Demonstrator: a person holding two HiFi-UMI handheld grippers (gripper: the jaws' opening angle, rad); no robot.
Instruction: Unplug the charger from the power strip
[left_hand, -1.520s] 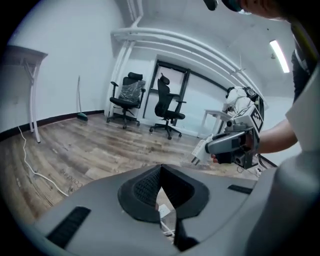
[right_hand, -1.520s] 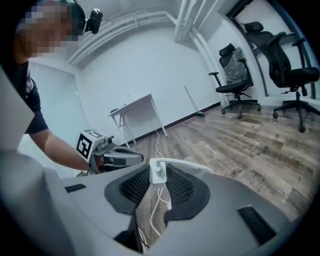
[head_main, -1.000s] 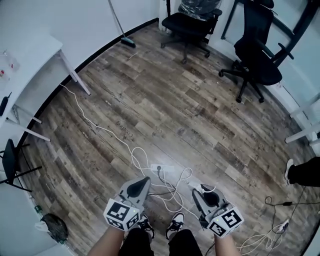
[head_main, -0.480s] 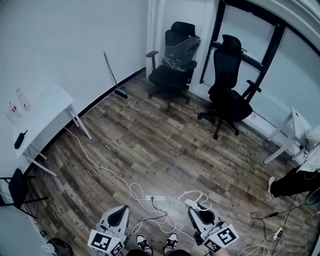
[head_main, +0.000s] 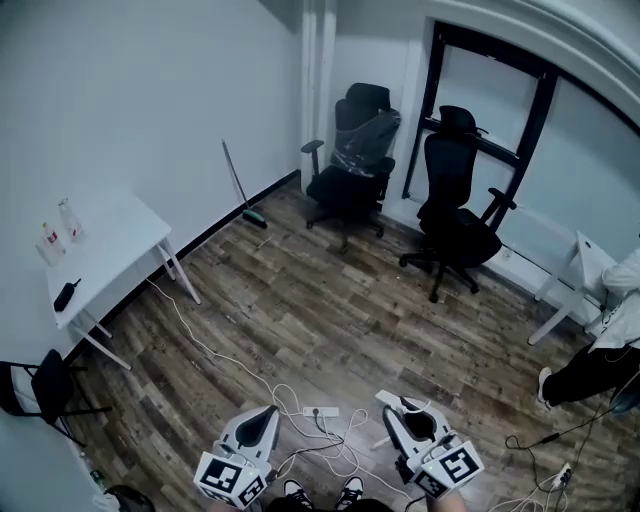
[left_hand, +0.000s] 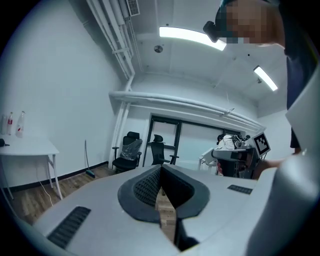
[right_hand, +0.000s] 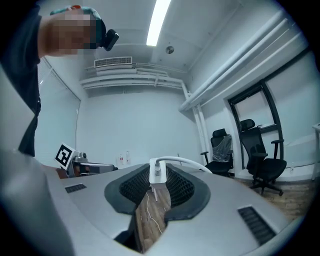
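Note:
In the head view the white power strip (head_main: 320, 411) lies on the wood floor among loops of white cable (head_main: 345, 455), between my two grippers and well below them. My right gripper (head_main: 393, 404) is shut on the white charger (head_main: 388, 399). The right gripper view shows the charger (right_hand: 157, 173) pinched at the jaw tips of the right gripper (right_hand: 158, 176), its cable (right_hand: 187, 161) arching off to the right. My left gripper (head_main: 268, 412) hangs left of the strip. In the left gripper view the left gripper (left_hand: 161, 172) has its tips together with nothing between them.
A white table (head_main: 110, 250) with bottles stands at the left, a black folding chair (head_main: 40, 385) below it. Two black office chairs (head_main: 352, 150) (head_main: 455, 205) and a broom (head_main: 243, 185) are at the back. Another person (head_main: 605, 350) and a second strip (head_main: 560, 476) are at the right.
The head view has risen and tilted up, so the floor and strip look smaller and farther below. Both grippers rose with it, the right one still shut on the charger.

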